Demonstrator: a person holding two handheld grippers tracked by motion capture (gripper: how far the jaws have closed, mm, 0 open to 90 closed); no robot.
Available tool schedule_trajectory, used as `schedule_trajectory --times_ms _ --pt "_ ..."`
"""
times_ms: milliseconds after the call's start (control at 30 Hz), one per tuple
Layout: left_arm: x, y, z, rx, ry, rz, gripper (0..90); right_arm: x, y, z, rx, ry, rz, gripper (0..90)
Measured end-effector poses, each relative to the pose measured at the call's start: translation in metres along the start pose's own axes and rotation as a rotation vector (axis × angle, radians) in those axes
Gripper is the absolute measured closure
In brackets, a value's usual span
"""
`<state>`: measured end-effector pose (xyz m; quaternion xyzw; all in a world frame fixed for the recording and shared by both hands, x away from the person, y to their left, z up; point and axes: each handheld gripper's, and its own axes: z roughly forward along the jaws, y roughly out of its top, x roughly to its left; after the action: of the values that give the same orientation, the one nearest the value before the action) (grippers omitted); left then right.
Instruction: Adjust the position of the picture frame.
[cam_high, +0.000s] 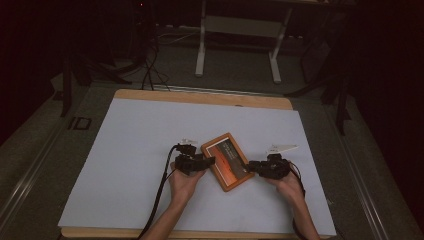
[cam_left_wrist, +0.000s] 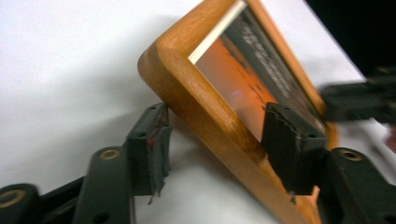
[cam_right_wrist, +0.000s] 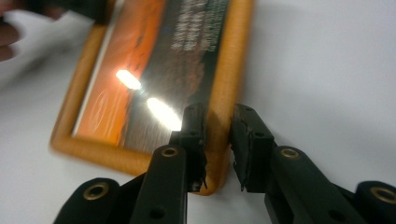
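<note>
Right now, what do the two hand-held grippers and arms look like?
Both are black. The left hand-held gripper trails a black cable; the right hand-held gripper carries a pale three-cornered plate. The jaws are black bars with brass-ringed holes and ridged black pads. Forearms are bare, no sleeves.

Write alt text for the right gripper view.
The right gripper straddles the wooden side of a picture frame lying on a white table, one jaw over the glass, the other outside the frame. Two light glares shine on the orange and dark picture.
</note>
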<state>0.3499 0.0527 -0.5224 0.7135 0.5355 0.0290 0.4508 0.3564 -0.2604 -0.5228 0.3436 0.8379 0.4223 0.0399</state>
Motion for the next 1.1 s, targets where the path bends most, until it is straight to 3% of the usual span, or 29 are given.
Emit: schedule_trajectory --times_ms 233,467,633,733,1100 --pt "0.015 0.009 -0.002 0.019 -0.038 -0.026 49.0 0.022 0.002 0.007 0.03 0.006 -0.019 68.2" --pt "0.023 0.018 -0.003 0.044 -0.053 -0.026 49.9 0.03 0.009 0.008 0.028 0.027 -0.058 71.7" --pt "0.025 0.021 -0.002 0.063 -0.061 -0.013 50.2 0.026 0.014 0.013 0.012 0.015 -0.026 69.2" --pt "0.028 0.025 -0.002 0.078 -0.07 -0.008 50.3 0.024 0.017 0.016 -0.009 0.015 0.016 70.8" --pt "0.043 0.034 -0.001 0.069 -0.077 -0.051 50.6 0.04 0.021 0.025 -0.007 0.044 -0.007 75.5"
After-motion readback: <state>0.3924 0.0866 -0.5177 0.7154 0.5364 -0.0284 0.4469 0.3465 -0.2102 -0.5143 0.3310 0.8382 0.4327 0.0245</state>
